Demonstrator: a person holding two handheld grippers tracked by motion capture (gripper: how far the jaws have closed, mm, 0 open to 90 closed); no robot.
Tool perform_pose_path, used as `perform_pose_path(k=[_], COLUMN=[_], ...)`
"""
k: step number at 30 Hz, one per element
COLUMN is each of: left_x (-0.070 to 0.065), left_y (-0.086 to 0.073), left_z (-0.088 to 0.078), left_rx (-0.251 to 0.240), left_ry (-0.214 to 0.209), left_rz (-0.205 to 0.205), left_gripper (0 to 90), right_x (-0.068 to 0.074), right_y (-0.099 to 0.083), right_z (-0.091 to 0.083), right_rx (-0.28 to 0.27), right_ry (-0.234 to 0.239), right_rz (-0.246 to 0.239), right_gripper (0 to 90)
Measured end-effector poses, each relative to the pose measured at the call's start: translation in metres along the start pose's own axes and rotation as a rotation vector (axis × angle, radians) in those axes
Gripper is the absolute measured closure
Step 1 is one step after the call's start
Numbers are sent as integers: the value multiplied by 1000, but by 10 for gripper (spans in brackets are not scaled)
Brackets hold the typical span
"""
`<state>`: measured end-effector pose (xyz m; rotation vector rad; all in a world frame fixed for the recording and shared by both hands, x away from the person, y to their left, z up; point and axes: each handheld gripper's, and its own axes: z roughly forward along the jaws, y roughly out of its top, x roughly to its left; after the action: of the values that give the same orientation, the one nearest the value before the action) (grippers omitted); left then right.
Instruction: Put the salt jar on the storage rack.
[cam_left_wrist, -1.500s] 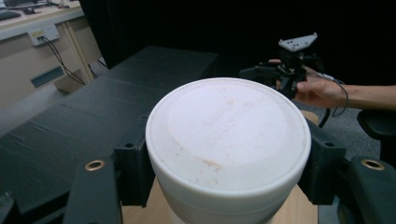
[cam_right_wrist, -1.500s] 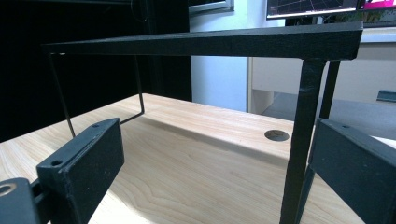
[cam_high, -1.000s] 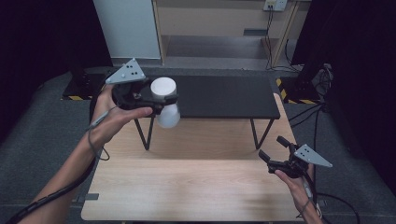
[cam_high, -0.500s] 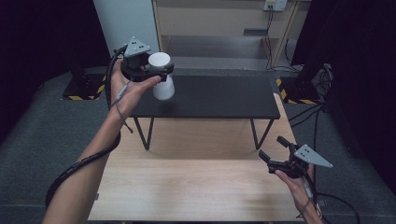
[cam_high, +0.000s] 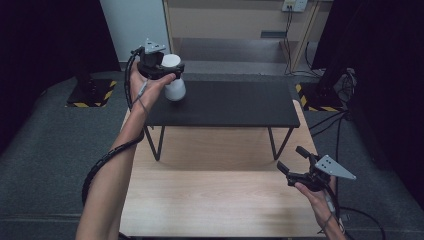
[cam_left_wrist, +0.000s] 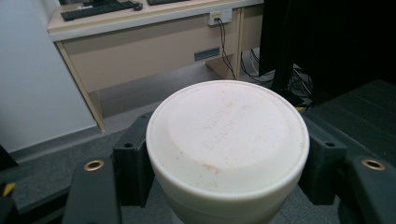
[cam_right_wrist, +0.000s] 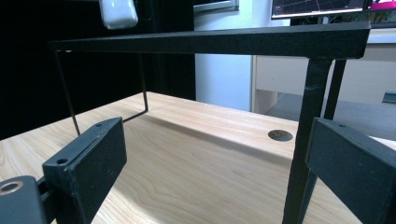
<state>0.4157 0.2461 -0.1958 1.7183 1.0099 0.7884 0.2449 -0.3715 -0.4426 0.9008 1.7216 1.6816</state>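
dark floor surrounds the wooden table (cam_high: 210, 200). a white cup (cam_high: 172, 82) is held upside down in the left tool (cam_high: 162, 67) at 11 o'clock above the black shelf (cam_high: 225, 102); setting it down seems next. the right tool (cam_high: 295, 167) is held wide at 4 o'clock.

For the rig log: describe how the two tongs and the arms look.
Both tongs, left and right, are black with blocky jaws, brass-coloured screw inserts and a grey three-cornered plate on top. A dark cable coils along the left forearm; another trails from the right wrist. Both forearms are bare, no sleeves.
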Motion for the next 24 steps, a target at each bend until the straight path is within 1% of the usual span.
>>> perform_pose_path(k=[1,3,4,5,8,9,11,12,13,14,15,16,17,18,19,21,22,23,24], left_x=[2,2,3,3,5,5,5,5,6,6,6,6,6,5,4,4,4,0,0], left_y=[-2,-3,-6,-8,-10,-12,-15,-15,-14,-14,-11,-7,-7,-2,-2,-3,-3,-6,-6], left_z=[3,4,5,5,5,5,6,5,2,2,-2,-10,-10,-19,-25,-37,-37,-50,-50], left_rx=[11,14,19,8,0,-4,-16,-19,-40,-40,-41,-54,-54,-56,-66,-91,-91,-106,-106], left_ry=[-1,3,7,8,6,6,-6,-8,-20,-20,-17,-22,-22,-15,-7,-18,-18,-19,-19], left_rz=[-2,-4,-13,-22,-29,-23,15,13,-20,-20,-21,-12,-12,14,27,17,17,46,46], left_gripper=[324,324,324,325,323,323,319,304,187,159,117,102,101,94,91,90,91,90,89], right_x=[0,0,0,0,0,0,0,1,1,1,1,1,1,1,1,1,1,1,1], right_y=[0,0,0,0,0,0,0,0,0,0,0,0,0,0,0,1,1,1,1], right_z=[0,0,0,0,1,1,1,1,0,0,0,0,0,0,0,0,0,0,0], right_rx=[-1,-2,0,1,3,3,1,0,-1,-1,-2,-2,-2,-4,-4,-4,-4,-3,-3], right_ry=[0,0,0,1,4,4,6,5,3,4,3,2,2,0,1,3,3,5,5], right_rz=[1,1,2,1,3,2,0,1,1,1,1,3,3,4,3,1,1,2,2], right_gripper=[52,52,52,52,52,52,52,52,52,52,52,52,52,52,52,52,52,52,52])
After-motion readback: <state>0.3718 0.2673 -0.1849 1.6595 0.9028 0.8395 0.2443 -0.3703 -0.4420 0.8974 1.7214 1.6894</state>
